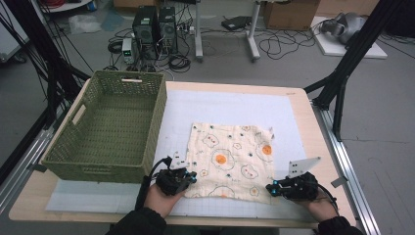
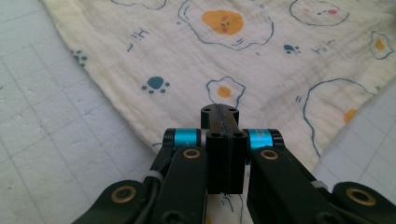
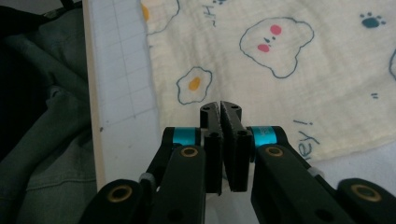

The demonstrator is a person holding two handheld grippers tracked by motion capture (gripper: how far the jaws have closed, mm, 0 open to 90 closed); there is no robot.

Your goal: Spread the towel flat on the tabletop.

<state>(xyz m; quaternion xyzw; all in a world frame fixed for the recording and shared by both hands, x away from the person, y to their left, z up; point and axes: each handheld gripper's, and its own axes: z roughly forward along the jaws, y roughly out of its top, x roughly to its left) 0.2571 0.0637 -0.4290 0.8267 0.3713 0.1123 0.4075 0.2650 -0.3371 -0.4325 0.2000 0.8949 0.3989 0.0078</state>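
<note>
Both tongs clamped on cloth [image 1: 231,160]

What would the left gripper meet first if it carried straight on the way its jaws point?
The left gripper, jaws shut at the near left corner, points across the cloth. Going straight on, it would likely slide over the cloth's printed surface; nothing else lies ahead, though its height above the fabric is unclear.

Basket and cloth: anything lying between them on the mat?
Nothing. In the high view a bare strip of white gridded mat separates the green wicker basket from the egg-print cloth.
</note>
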